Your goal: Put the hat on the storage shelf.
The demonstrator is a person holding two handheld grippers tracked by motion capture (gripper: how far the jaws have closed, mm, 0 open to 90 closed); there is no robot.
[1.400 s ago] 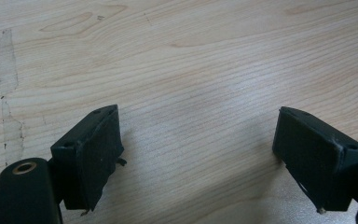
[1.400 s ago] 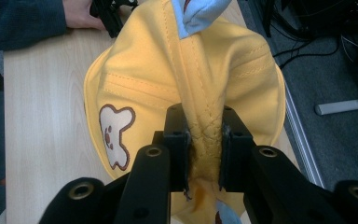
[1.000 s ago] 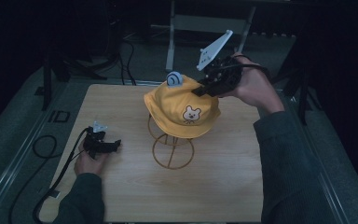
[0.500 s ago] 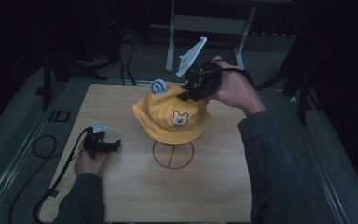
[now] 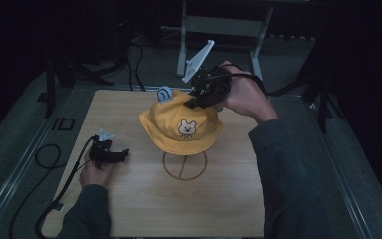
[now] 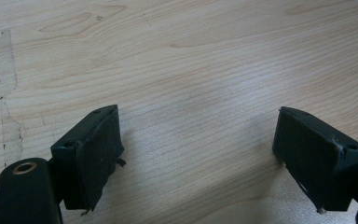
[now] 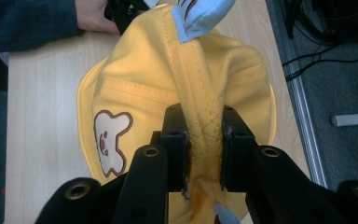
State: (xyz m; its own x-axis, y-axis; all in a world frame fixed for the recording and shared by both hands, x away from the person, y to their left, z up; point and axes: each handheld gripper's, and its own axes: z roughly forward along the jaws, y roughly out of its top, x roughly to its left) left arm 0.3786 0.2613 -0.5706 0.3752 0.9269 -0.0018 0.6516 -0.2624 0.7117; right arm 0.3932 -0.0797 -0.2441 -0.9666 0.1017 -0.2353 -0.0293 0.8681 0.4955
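Mid-lift, by the look of it: yellow hat (image 5: 181, 124) pinched at the crown by the right gripper (image 7: 204, 140), jaws nearly shut on a bunched fold of fabric. Hat over the middle of the wooden table (image 5: 129, 209), above the wire stand (image 5: 184, 165), whose ring base shows under the brim. Cannot tell whether the hat rests on the stand's top or hangs just above it.

Left gripper (image 6: 196, 154) low by the table's left edge, jaws spread wide over bare wood, holding nothing.

Next move, probably: carry the hat upward and clear of the stand, or settle it squarely on, without letting the soft cloth slip.

Hat of stitched cotton, floppy brim, pale bear patch (image 7: 109, 140) on the front, light blue ear (image 5: 165, 93) on top. Table a pale grained veneer, smooth and matte.
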